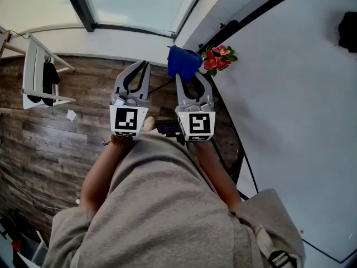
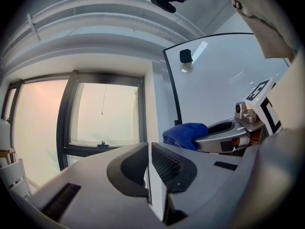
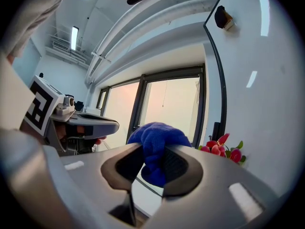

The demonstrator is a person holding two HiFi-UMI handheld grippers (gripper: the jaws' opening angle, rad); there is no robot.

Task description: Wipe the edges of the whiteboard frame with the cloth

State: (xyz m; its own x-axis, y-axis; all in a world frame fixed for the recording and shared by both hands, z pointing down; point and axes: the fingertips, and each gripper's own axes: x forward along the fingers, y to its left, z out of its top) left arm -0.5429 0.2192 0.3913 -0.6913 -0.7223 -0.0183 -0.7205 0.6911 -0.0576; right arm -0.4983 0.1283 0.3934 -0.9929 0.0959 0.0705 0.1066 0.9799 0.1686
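Left gripper [image 2: 148, 149]: jaws closed together, nothing between them, held level beside the right gripper and pointing the same way. Right gripper [image 3: 153, 152]: jaws clamped on a bunched blue cloth [image 3: 157, 140], which bulges out above and in front of the pads. In the head view both grippers extend forward from the person's arms, marker cubes facing the camera, with the cloth at the tip of the right one. The cloth sits close to the corner of the whiteboard [image 1: 290, 121], just beside the dark frame [image 1: 222, 33] where its upper edge meets its side edge; contact between cloth and frame cannot be confirmed from any view. A cluster of red and pink flowers [image 1: 218, 58] with green leaves sits at that same corner, immediately beside the cloth. A small black object [image 1: 347, 31] is fixed to the board surface well away from the cloth. Beyond the grippers is a large window [image 2: 105, 113] with dark framing. A wood-plank floor [image 1: 56, 144] lies below, with a white rack [image 1: 39, 74] standing on it to the left.
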